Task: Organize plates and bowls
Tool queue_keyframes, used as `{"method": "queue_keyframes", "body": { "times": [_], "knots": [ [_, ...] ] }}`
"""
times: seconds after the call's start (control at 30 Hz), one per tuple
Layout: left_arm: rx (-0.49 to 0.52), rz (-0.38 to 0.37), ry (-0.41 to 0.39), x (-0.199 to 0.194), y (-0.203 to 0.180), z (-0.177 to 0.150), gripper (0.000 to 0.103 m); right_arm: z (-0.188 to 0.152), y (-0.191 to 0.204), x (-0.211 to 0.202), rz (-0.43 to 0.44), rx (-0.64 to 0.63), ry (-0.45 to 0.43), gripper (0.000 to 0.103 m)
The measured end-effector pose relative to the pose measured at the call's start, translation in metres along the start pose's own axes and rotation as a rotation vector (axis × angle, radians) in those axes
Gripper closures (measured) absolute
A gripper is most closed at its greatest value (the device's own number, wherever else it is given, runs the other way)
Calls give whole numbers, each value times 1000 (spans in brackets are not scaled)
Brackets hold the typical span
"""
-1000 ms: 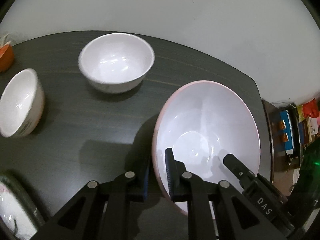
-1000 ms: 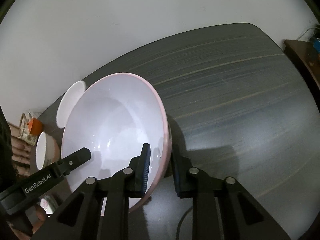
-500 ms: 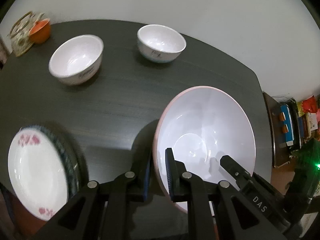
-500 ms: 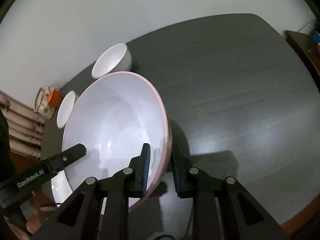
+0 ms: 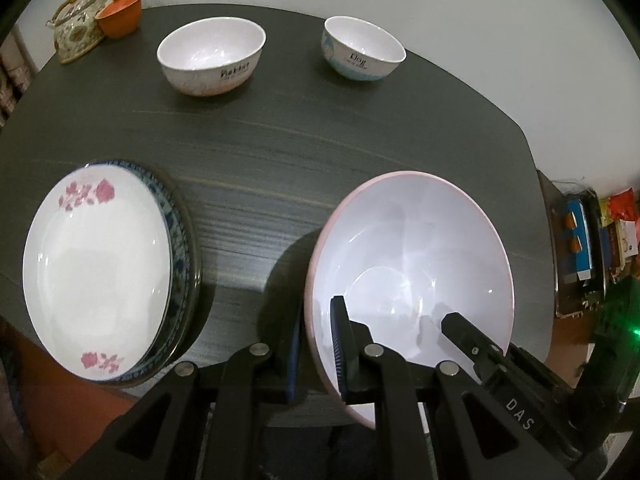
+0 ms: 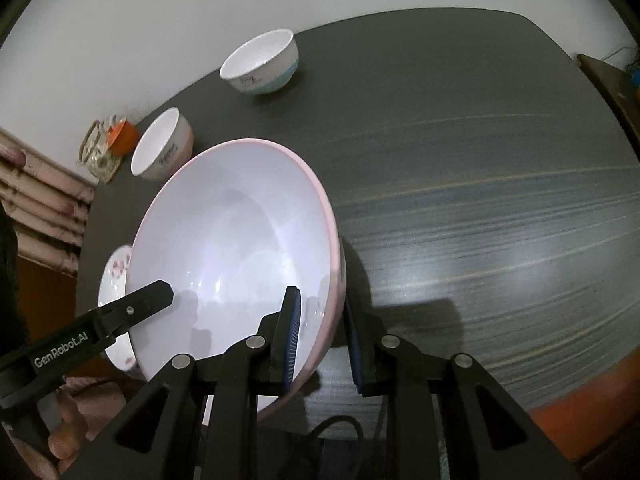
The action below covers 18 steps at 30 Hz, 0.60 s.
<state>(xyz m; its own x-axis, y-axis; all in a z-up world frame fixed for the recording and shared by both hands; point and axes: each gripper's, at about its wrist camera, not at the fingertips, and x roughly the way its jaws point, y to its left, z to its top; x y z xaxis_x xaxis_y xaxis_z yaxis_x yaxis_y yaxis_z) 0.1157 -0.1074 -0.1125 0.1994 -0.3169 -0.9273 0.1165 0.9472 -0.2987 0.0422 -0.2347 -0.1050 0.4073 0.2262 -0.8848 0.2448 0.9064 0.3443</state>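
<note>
- A glossy, round pink-rimmed bowl, white and empty inside, is held just above the dark wood-grain worktop.
- The left gripper and right gripper point steeply down, each pair of fingers clamped across opposite sides of the rim.
- Flowered plates lie stacked at the left; two small empty bowls stand beyond.
</note>
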Motion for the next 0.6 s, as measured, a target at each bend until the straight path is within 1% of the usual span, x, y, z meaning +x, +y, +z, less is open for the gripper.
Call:
{"method": "queue_keyframes", "body": {
  "times": [0.2, 0.6],
  "knots": [
    [-6, -2, 14, 7, 7, -8, 89, -14, 3, 6, -6, -11, 19, 81],
    [-17, 20, 14, 10, 16, -20, 89, -26, 10, 16, -18, -33, 36, 80]
  ]
}}
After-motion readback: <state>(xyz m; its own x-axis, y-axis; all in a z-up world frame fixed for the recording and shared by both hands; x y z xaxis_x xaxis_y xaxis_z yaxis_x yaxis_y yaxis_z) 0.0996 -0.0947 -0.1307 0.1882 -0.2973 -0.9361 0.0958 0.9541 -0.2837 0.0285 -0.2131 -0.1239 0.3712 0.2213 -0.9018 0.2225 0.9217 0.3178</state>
